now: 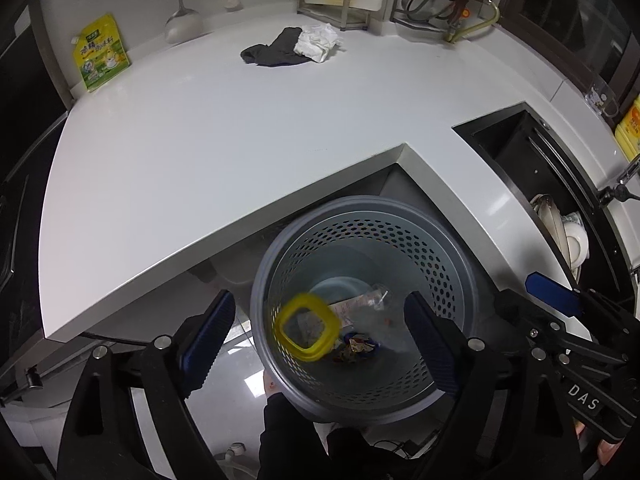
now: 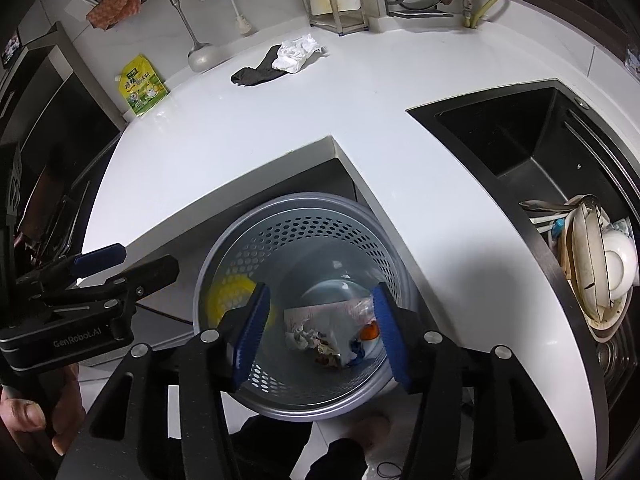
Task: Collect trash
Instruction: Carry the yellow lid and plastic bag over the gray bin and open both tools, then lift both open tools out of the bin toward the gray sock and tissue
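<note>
White desk (image 1: 240,128) wraps around a perforated grey bin (image 1: 368,216) standing on the floor directly below both tools. Left tool (image 1: 320,340) is released, a blurred yellow ring (image 1: 306,330) between its spread fingers over the bin; right tool (image 2: 320,332) gapes empty above crumpled wrappers (image 2: 320,340) at the bin's bottom

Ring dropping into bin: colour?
Yellow ring, blurred; clearest in the left wrist view.

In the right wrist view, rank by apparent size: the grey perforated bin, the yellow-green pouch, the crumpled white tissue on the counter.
1. Bin, largest, though it is also nearest the camera.
2. and 3. Pouch and tissue look about alike; I will not rank them.
</note>
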Demonstrator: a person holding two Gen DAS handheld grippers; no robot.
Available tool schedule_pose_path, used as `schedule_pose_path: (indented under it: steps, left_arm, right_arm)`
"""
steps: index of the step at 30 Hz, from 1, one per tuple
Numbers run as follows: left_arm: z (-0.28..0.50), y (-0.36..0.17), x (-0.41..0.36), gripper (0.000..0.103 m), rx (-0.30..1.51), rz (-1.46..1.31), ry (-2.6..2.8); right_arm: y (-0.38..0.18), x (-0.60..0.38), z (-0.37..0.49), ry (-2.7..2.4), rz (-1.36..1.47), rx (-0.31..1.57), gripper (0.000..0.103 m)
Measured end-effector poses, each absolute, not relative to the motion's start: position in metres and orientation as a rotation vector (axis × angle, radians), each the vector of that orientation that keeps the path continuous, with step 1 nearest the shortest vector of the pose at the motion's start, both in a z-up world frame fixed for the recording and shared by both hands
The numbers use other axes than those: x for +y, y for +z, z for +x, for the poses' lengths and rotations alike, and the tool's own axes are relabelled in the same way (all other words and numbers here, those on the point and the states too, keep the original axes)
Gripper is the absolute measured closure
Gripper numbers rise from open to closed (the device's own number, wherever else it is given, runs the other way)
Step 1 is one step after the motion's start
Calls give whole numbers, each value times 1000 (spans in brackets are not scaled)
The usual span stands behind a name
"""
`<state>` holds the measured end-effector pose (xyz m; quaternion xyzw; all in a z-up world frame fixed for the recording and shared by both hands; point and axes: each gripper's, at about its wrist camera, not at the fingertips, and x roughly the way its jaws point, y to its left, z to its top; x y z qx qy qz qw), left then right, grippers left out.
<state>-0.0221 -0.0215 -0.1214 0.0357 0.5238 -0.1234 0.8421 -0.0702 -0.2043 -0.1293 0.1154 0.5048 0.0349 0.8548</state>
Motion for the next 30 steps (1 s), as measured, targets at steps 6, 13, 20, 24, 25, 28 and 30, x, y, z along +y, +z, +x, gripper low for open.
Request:
schedule_pose_path:
  steps: [6, 13, 20, 24, 25, 28, 30]
  left_arm:
    - [-22, -120, -18, 17, 1100, 69, -256]
    - [-22, -117, -15, 16, 1088, 63, -249]
    - [-18, -115, -12, 16, 1079, 54, -241]
    - [-16, -111, -10, 14, 1068, 57, -239]
    - [-15, -110, -9, 14, 1065, 58, -240]
    - [-11, -107, -6, 12, 1053, 56, -231]
    - [-9, -105, -3, 11, 1044, 49, -224]
  right_arm:
    - [-129, -204, -71, 73, 248, 1065, 48]
    - [-129, -205, -70, 69, 250, 1065, 46]
    - [-130, -207, -68, 65, 253, 1064, 44]
    - [-128, -206, -66, 64, 246, 1057, 43]
    - [-128, -206, -65, 62, 244, 1054, 42]
    - [-127, -206, -62, 55, 235, 1049, 42]
    - [-126, -206, -60, 50, 233, 1045, 40]
